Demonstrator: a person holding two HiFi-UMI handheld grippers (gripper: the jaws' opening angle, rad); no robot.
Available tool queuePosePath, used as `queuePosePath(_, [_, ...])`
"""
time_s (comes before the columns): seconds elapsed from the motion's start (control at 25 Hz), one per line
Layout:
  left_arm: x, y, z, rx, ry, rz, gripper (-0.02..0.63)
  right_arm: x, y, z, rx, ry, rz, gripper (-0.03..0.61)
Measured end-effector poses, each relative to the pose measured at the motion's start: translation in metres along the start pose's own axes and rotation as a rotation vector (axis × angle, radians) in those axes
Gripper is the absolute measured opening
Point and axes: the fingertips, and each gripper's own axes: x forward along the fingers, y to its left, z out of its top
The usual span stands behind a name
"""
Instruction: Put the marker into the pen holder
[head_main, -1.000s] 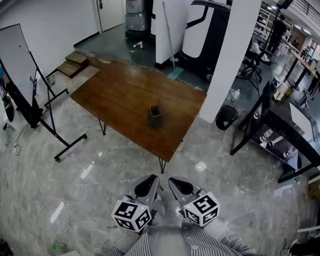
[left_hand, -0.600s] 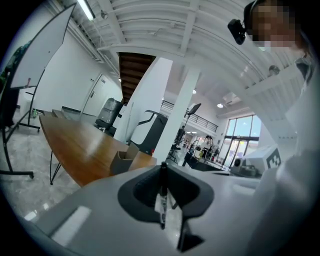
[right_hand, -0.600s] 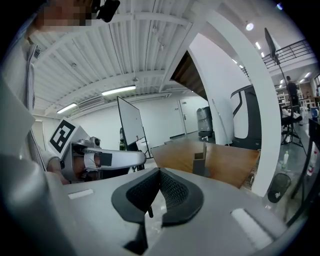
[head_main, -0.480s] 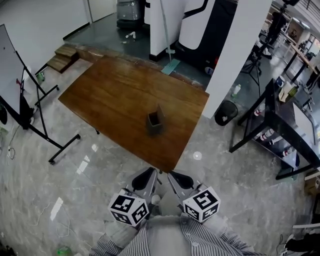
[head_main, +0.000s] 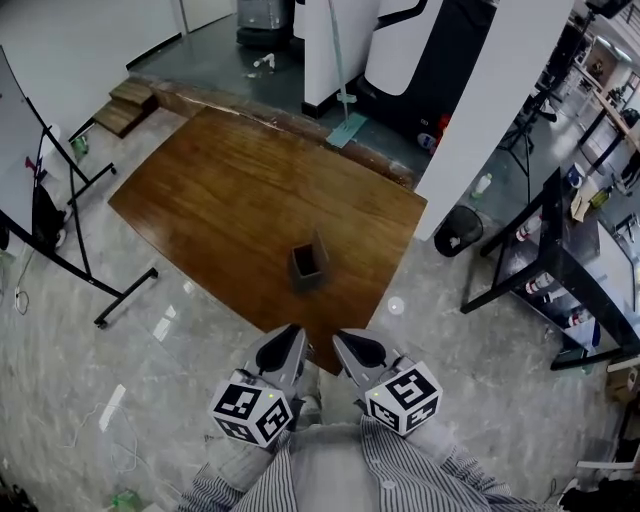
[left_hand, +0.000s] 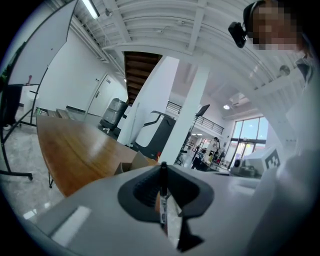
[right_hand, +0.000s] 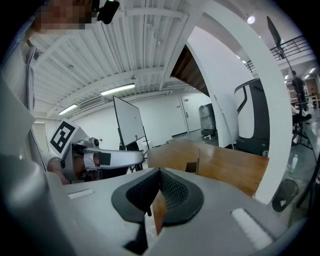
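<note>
A dark square pen holder (head_main: 308, 265) stands upright on the brown wooden table (head_main: 230, 200), near its front corner. Both grippers hover over the floor just short of that corner, side by side. My left gripper (head_main: 285, 345) is shut on a black marker (left_hand: 162, 197), which stands upright between the jaws with its tip poking above them. The pen holder (left_hand: 130, 164) shows beyond the jaws, slightly left. My right gripper (head_main: 352, 350) is shut with nothing in it. In the right gripper view the pen holder (right_hand: 192, 166) lies ahead on the table.
A whiteboard on a wheeled stand (head_main: 45, 215) is left of the table. A white pillar (head_main: 485, 110) and a black bin (head_main: 458, 232) are to the right, and a black rack (head_main: 570, 285) further right. Cables lie on the grey floor (head_main: 110, 420).
The view has closed in on the table, so the pen holder sits nearer the grippers. Both grippers keep their pose side by side, the left still holding the marker.
</note>
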Motion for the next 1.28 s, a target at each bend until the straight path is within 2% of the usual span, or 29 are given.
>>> queuePosePath(0.36, [0.050, 0.027, 0.024, -0.014, -0.021, 0.053, 0.035, 0.037, -0.044, 0.016, -0.008, 0.030, 0.059, 0.000])
queuePosePath(0.84, [0.084, 0.056, 0.040, -0.018, -0.035, 0.118, 0.035, 0.056, -0.077, 0.003, 0.029, 0.077, 0.104, 0.000])
queuePosePath(1.28, [0.102, 0.065, 0.075, 0.019, -0.041, 0.066, 0.035, 0.076, -0.076, 0.000, 0.092, 0.095, 0.111, -0.001])
